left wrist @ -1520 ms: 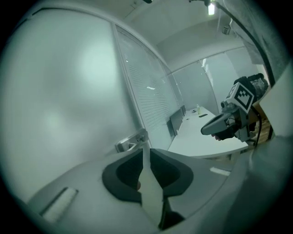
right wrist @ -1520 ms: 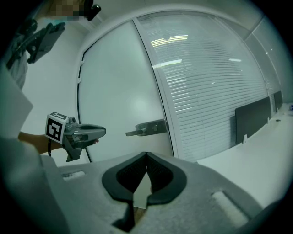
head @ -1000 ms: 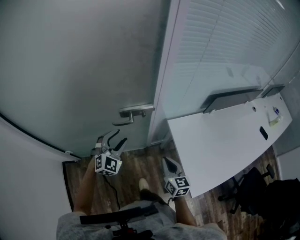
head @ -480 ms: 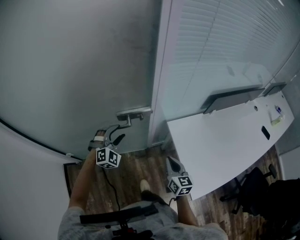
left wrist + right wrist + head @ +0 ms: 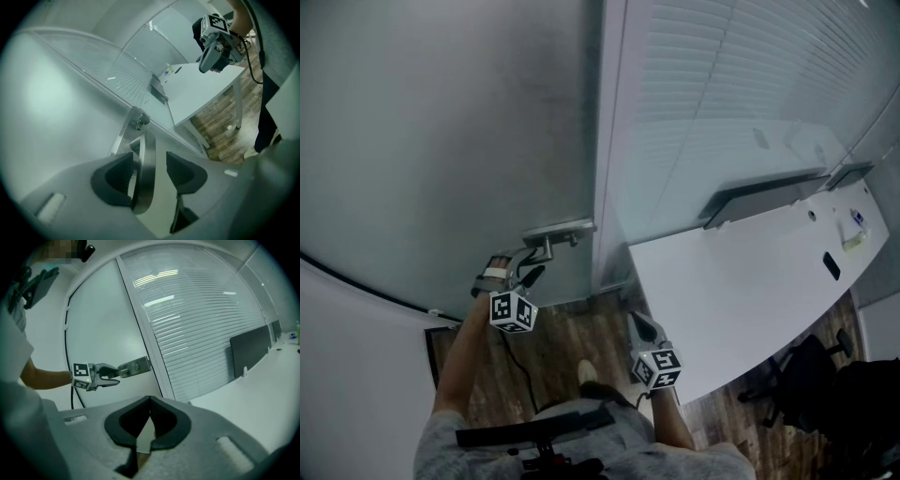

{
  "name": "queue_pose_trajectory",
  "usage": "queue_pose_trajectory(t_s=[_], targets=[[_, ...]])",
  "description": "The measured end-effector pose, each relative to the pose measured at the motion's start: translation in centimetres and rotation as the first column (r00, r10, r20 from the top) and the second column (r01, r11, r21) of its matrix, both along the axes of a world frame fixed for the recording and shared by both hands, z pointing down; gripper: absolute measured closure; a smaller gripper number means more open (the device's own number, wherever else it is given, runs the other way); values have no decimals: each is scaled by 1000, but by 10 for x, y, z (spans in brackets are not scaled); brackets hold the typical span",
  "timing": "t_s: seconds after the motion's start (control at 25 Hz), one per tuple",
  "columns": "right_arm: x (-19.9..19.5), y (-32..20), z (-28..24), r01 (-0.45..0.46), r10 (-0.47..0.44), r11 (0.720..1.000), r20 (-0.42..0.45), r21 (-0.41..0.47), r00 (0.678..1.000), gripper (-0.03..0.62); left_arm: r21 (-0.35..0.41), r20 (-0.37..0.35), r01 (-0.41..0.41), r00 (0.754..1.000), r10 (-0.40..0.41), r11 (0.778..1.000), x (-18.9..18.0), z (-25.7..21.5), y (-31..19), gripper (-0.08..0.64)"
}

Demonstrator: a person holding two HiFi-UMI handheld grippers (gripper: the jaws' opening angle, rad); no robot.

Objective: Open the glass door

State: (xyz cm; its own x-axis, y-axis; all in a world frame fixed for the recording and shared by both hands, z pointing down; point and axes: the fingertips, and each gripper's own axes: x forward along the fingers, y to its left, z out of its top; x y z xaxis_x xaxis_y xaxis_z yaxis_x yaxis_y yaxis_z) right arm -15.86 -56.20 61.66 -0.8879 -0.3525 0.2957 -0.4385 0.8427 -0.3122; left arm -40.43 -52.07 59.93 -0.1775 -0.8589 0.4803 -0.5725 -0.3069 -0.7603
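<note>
Office corner, wood floor [image 5: 567, 337] underfoot and slatted blinds [image 5: 750, 75] behind a glazed partition: the frosted glass door [image 5: 441, 141] stands closed in its frame, its brushed-metal lever handle [image 5: 145, 159] mounted level at the door's right edge. The left gripper [image 5: 532, 267] is set against the lever so that the bar runs between its fingers, which are spread but closing round it, one pad clearly not yet pressing. It appears placed to bear the lever down. The right gripper [image 5: 150, 404] hangs low beside the near edge of the white surface [image 5: 750, 281], fingers pressed together on nothing, seemingly idle. Matte grey-green glass hides whatever lies beyond.
</note>
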Motion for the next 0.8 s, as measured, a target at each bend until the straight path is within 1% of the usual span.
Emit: queue_pose_trajectory(t_s=[0.12, 0.2, 0.28, 0.48, 0.56, 0.6, 0.8], targets=[[-3, -6, 2, 6, -6, 1000, -4, 2, 1000, 591, -26, 35, -9, 999, 10, 1000, -3, 5, -4, 348], [-3, -10, 2, 6, -6, 1000, -3, 1, 1000, 591, -31, 47, -15, 999, 17, 999, -3, 6, -8, 380], [-3, -14, 2, 3, -3, 1000, -4, -1, 1000, 591, -33, 54, -15, 998, 16, 999, -4, 7, -11, 392], [-3, -21, 4, -7, 6, 1000, -2, -11, 1000, 591, -45, 84, -18, 996, 22, 999, -6, 9, -18, 474], [-3, -21, 5, -8, 8, 1000, -1, -14, 1000, 591, -53, 98, -16, 995, 21, 998, -7, 11, -20, 493], [-3, -22, 5, -7, 7, 1000, 0, -15, 1000, 591, -55, 101, -13, 995, 19, 998, -7, 12, -21, 512], [3, -22, 7, -11, 11, 1000, -3, -20, 1000, 591, -59, 77, -1, 997, 5, 998, -7, 13, -20, 520]])
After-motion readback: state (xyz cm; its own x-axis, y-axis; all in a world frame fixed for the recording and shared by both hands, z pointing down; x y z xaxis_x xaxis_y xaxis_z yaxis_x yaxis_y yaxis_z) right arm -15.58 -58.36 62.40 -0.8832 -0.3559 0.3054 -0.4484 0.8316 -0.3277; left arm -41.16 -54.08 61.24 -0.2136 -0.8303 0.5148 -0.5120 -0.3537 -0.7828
